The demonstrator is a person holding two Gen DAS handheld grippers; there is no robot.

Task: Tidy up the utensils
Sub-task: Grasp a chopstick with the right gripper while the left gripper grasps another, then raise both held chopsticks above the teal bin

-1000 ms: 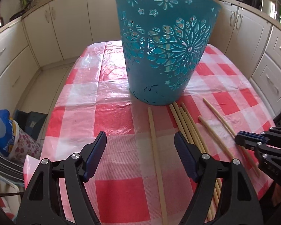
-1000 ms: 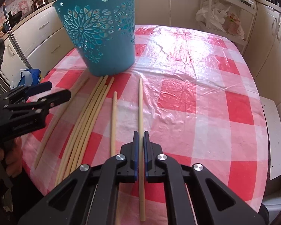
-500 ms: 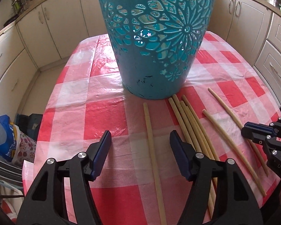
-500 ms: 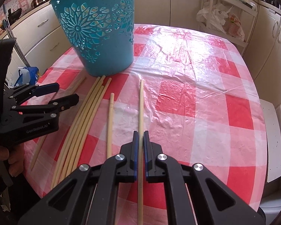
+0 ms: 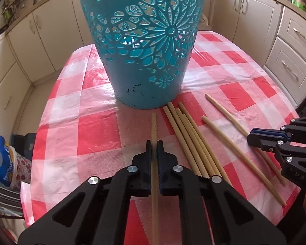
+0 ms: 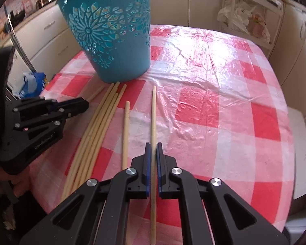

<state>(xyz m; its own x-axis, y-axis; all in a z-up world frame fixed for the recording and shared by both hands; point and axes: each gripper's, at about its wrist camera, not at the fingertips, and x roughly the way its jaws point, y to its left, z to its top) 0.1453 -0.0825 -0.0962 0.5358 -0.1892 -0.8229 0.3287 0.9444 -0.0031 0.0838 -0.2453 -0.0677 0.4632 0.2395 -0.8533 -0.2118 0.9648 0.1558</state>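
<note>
A tall teal cut-out basket stands on the red-checked tablecloth. Wooden sticks lie in front of it: a bundle of several and a loose one. My left gripper is closing its jaws onto a single stick left of the bundle, and the pads press on it. My right gripper is shut on another stick at the right of the group. Both held sticks point toward the basket and look to rest on the cloth.
Cream kitchen cabinets ring the table. A blue and white bag sits on the floor at the left. White plastic bags hang on a rack beyond the far edge. A hand holds the left gripper.
My left gripper moved closer to the basket and lower, and its wide jaws shut on the single stick. The right gripper kept still, shut on its stick.
</note>
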